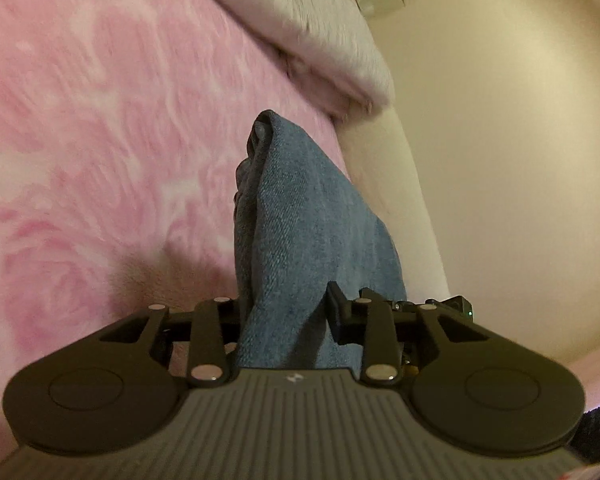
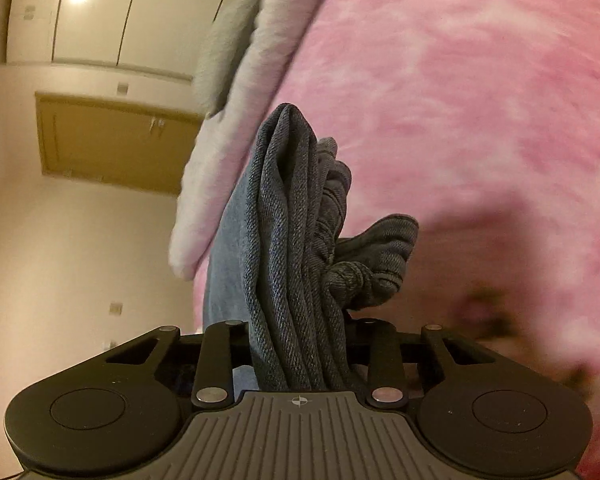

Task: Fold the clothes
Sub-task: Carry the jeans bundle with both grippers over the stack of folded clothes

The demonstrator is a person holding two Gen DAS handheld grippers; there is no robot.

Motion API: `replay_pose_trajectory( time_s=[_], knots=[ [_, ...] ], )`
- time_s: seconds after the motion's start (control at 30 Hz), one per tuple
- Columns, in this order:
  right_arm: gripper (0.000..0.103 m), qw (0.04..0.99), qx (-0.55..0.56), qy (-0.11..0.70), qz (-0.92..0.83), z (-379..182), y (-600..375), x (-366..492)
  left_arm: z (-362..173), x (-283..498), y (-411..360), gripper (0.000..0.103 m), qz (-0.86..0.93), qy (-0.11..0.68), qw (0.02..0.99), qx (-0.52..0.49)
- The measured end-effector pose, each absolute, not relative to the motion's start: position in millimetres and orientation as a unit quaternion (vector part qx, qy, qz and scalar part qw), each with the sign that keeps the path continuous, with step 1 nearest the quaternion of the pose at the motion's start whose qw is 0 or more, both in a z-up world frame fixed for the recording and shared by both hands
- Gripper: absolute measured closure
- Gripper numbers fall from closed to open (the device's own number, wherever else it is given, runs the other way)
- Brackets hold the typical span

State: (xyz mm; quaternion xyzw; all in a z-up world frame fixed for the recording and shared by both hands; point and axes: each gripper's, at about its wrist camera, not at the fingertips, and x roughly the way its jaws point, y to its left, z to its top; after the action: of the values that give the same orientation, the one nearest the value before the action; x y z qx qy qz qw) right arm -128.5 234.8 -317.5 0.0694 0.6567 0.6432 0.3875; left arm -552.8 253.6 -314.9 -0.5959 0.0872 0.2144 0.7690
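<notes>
The left gripper (image 1: 288, 312), a black two-finger tool with round side pads and a ribbed grey body, had its fingers clamped on a blue denim garment (image 1: 300, 220). In the left wrist view the cloth ran from between the fingers up and away, folded into a smooth panel on the right with bunched edges showing along its left side, and it ended in a rounded fold. The right-hand finger pad (image 1: 337, 312) pressed against the cloth's edge.

The right gripper (image 2: 300, 344), of the same build, was closed on the same blue denim garment (image 2: 288, 240). Here the denim showed as several thick layers stacked side by side and gathered between the fingers, with a crumpled, knotted-looking lump of fabric bulging out to the right of the stack, just above the gripper.

The garment was held just in front of a fluffy pink blanket with paler swirls (image 1: 100, 140), which filled the background on one side of each view (image 2: 480, 120). A pale grey-white furry cover (image 1: 300, 24) lay along the blanket's edge, beyond the denim's tip. Past that edge, in the right wrist view, stood a cream wall with a brown wooden door (image 2: 112, 144) and white cabinet panels (image 2: 140, 12) carrying a bright light reflection.
</notes>
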Motion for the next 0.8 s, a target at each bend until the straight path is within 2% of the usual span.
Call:
replay_pose_trajectory(
  time_s=[0.17, 0.4, 0.7, 0.8],
  knots=[
    [0.072, 0.323, 0.035, 0.67, 0.667, -240.6, 266.2, -182.3, -220.3, -621.8, 209.3, 0.075, 0.298, 0.052, 0.747, -0.592],
    [0.072, 0.219, -0.025, 0.67, 0.708, -159.0, 299.9, -312.8, -163.3, -789.8, 174.1, 0.075, 0.373, 0.013, 0.735, -0.566],
    [0.072, 0.147, -0.034, 0.663, 0.734, -136.8, 303.8, -576.5, -90.7, -1006.5, 129.2, 0.075, 0.464, -0.037, 0.712, -0.526],
    [0.072, 0.149, -0.024, 0.674, 0.723, -137.7, 308.3, -672.8, -80.5, -1097.6, 140.9, 0.075, 0.472, -0.028, 0.705, -0.528]
  ],
)
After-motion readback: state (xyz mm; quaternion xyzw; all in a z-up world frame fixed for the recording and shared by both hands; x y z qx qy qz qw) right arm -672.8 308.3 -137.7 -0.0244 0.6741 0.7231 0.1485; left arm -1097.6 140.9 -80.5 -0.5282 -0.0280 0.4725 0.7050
